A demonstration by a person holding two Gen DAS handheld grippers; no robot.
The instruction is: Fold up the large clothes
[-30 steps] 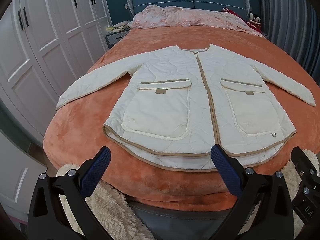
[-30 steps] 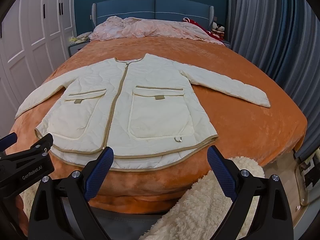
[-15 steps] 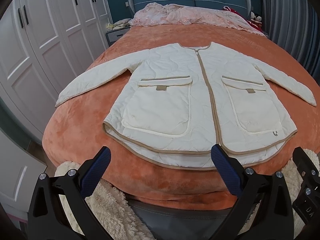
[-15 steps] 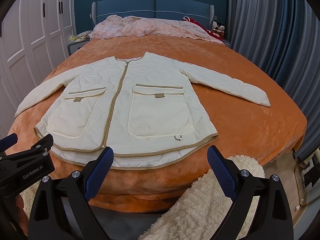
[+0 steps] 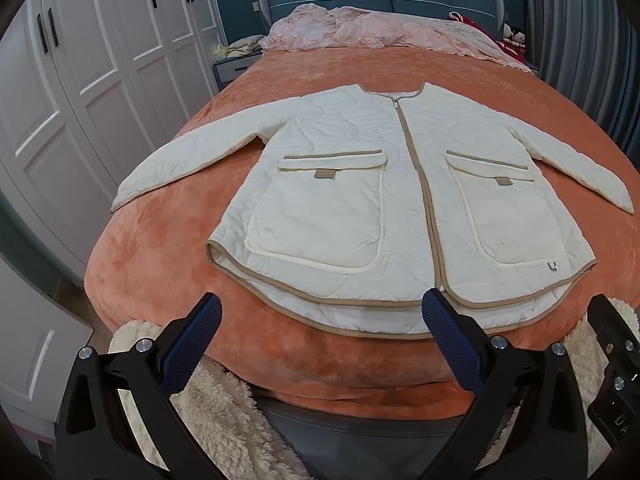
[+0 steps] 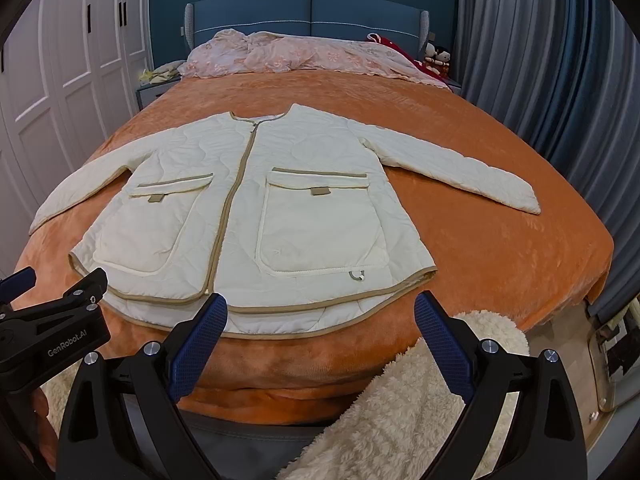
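Note:
A cream quilted jacket with tan trim, a zipped front and two big pockets lies flat, face up, on the orange bed cover, sleeves spread to both sides. It also shows in the right wrist view. My left gripper is open and empty, held just short of the jacket's hem near the foot of the bed. My right gripper is open and empty, also just short of the hem, to the right of the left one.
A fluffy cream throw hangs over the foot of the bed. A pink quilt is bunched at the blue headboard. White wardrobes stand left, grey-blue curtains right, a nightstand at the back left.
Both grippers have moved slightly forward and up toward the bed; the jacket sits a little lower and nearer in both views. The jacket itself has not moved. Both grippers stay open.

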